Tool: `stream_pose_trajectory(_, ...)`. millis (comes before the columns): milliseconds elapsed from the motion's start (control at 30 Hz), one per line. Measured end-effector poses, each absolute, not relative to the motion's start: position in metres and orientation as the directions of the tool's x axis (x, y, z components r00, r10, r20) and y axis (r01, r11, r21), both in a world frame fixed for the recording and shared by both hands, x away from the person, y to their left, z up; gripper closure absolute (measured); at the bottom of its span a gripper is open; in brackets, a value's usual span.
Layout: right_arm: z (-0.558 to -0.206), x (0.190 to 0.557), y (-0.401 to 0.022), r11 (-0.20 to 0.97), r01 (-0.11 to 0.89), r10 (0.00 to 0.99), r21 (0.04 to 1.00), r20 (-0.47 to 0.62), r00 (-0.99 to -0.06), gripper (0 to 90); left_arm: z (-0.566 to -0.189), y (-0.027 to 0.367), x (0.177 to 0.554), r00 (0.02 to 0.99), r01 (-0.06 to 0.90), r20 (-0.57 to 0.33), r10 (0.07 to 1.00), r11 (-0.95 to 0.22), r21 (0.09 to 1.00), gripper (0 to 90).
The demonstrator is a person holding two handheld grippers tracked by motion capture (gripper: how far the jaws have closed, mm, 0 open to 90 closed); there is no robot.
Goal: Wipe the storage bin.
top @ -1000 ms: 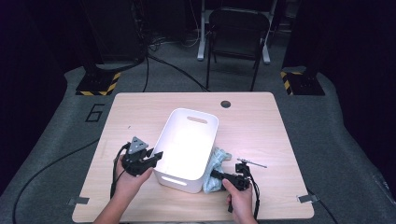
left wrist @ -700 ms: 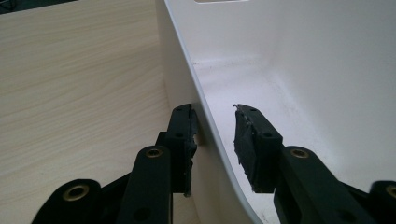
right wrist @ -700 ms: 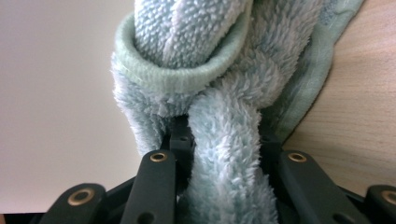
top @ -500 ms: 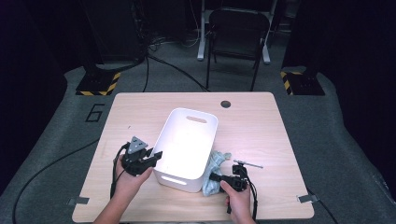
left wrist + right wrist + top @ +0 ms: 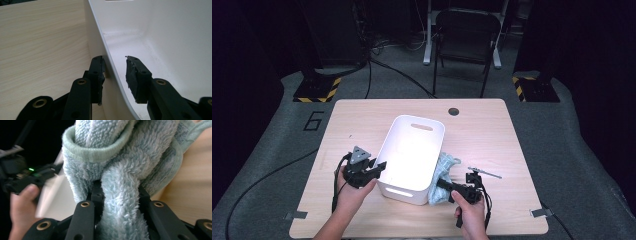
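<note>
White tub (image 5: 412,150) on the table (image 5: 492,135); nothing inside.
Right gripper (image 5: 117,192) clenched on a blue towel (image 5: 120,157), lifted slightly since earlier; left gripper (image 5: 115,72) straddles the tub wall, one pad touching, jaws apart.

Overhead light brightens the bench (image 5: 492,135) while the surrounding room stays dark. Glare bleaches the white bin (image 5: 412,150). The right gripper view's left side is motion-blurred.

— Any writing you can read here?
— Just one mark: a large "6" (image 5: 314,121) on the grey floor mat (image 5: 272,150), just off the table's (image 5: 362,112) far left corner.
— Nothing on the table?
— Nothing readable there.
</note>
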State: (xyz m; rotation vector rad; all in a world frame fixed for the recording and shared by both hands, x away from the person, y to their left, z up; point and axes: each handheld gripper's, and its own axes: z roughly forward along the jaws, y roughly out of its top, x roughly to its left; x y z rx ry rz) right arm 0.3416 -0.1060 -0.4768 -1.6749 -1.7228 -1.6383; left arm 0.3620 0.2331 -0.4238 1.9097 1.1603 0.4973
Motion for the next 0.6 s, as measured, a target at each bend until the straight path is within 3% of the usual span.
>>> stream_pose_trajectory(133,-0.463,0.337,-0.112,-0.33,0.782,0.484,0.529,0.806,-0.342,68.4,-0.424,0.229,0.363,0.506,0.537,-0.087,0.858,-0.235,0.81,62.0)
stream_pose_trajectory(233,-0.458,0.333,-0.113,-0.333,0.769,0.499,0.546,0.794,-0.348,68.4,-0.424,0.227,0.363,0.507,0.535,-0.082,0.858,-0.238,0.811,61.5)
stream_pose_trajectory(600,-0.482,0.325,-0.108,-0.375,0.765,0.513,0.523,0.805,-0.298,69.2,-0.422,0.222,0.365,0.505,0.543,-0.067,0.861,-0.256,0.799,67.5)
